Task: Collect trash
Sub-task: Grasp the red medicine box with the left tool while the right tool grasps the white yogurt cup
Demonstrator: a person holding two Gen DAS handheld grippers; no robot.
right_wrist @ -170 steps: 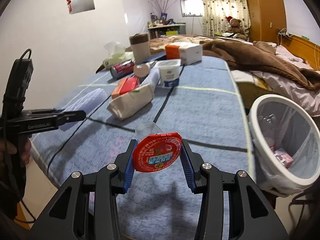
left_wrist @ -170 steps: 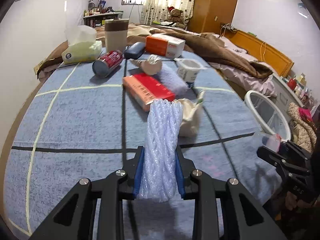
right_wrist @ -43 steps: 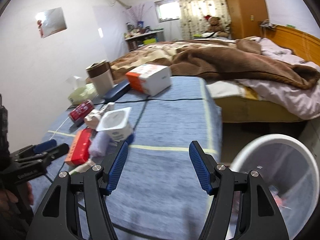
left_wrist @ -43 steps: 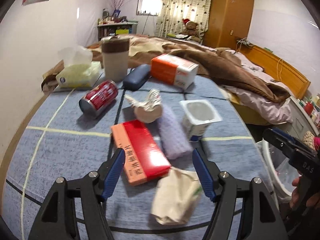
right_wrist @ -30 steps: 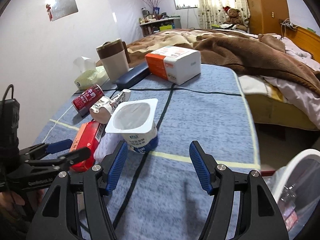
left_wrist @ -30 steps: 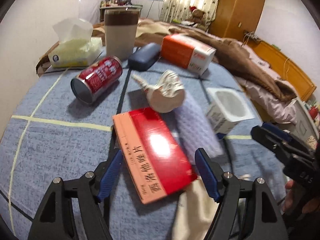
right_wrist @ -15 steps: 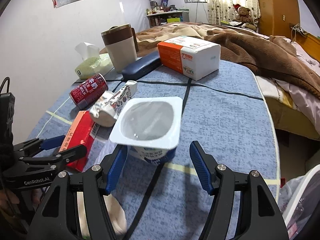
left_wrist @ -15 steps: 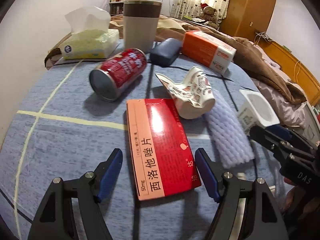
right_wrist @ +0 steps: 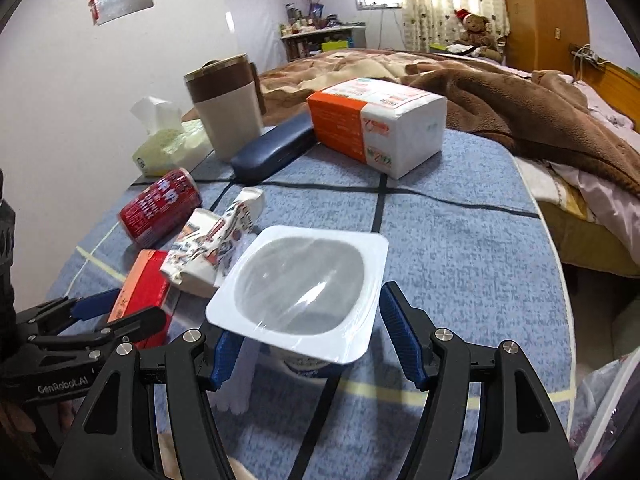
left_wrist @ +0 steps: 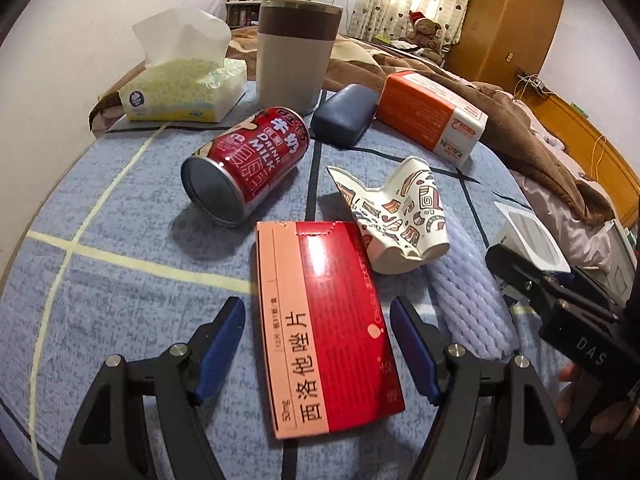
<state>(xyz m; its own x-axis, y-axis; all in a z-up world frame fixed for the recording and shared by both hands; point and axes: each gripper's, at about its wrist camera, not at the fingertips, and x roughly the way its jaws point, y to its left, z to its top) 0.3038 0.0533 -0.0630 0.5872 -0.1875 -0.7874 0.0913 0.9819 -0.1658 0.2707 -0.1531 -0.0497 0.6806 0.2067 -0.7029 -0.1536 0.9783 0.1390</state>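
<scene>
Your left tool (left_wrist: pixel 318 344) is spread wide, its 2 blue pads either side of the red box (left_wrist: pixel 324 328) lying flat on the blue table (left_wrist: pixel 120 288), not touching it. Your right tool (right_wrist: pixel 306 338) is also spread, straddling the upright white yogurt cup (right_wrist: pixel 298 286) without gripping it. Beyond the box, the red can (left_wrist: pixel 248 162) lies on its side beside the crushed paper cup (left_wrist: pixel 400 216), which rests against the box's far corner and the lilac foam sleeve (left_wrist: pixel 468 292).
</scene>
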